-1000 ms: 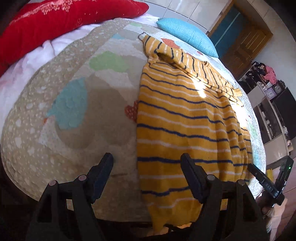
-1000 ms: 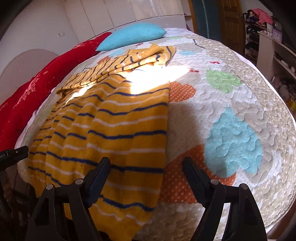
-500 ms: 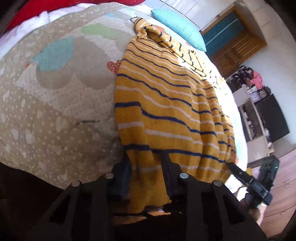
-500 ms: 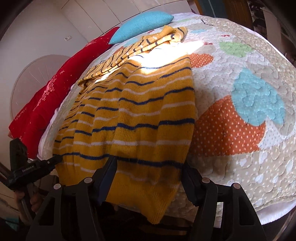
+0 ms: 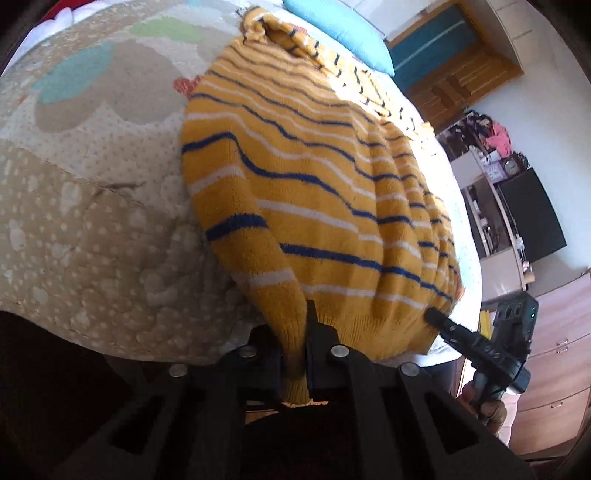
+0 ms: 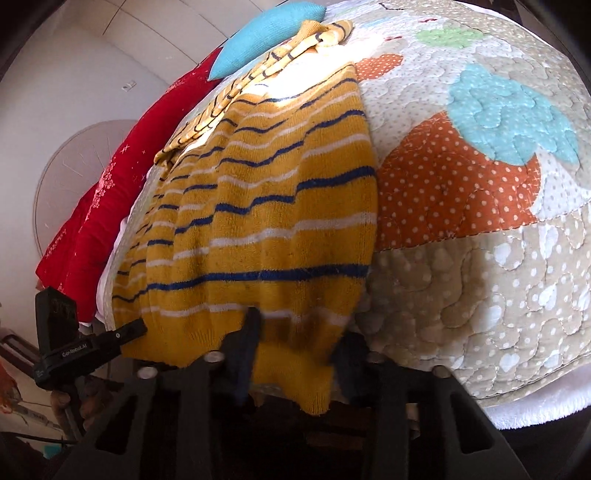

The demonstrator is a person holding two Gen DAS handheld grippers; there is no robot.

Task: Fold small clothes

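where the sweater [image 5: 314, 192] hangs off the quilt [image 5: 92, 206], its hem hides the tips of both grippers. the left gripper [image 5: 306, 354] is squeezed tight on one hem corner. the right gripper [image 6: 295, 354] has hem between its fingers, blurry, so i cannot tell if it pinches. the sweater runs long, straight away from the fingers toward the blue pillow [image 6: 266, 33].

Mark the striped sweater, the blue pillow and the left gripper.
striped sweater [image 5: 314, 192], left wrist view, middle of body.
blue pillow [image 6: 266, 33], right wrist view, centre.
left gripper [image 5: 293, 354], left wrist view, between fingertips clamping hem.
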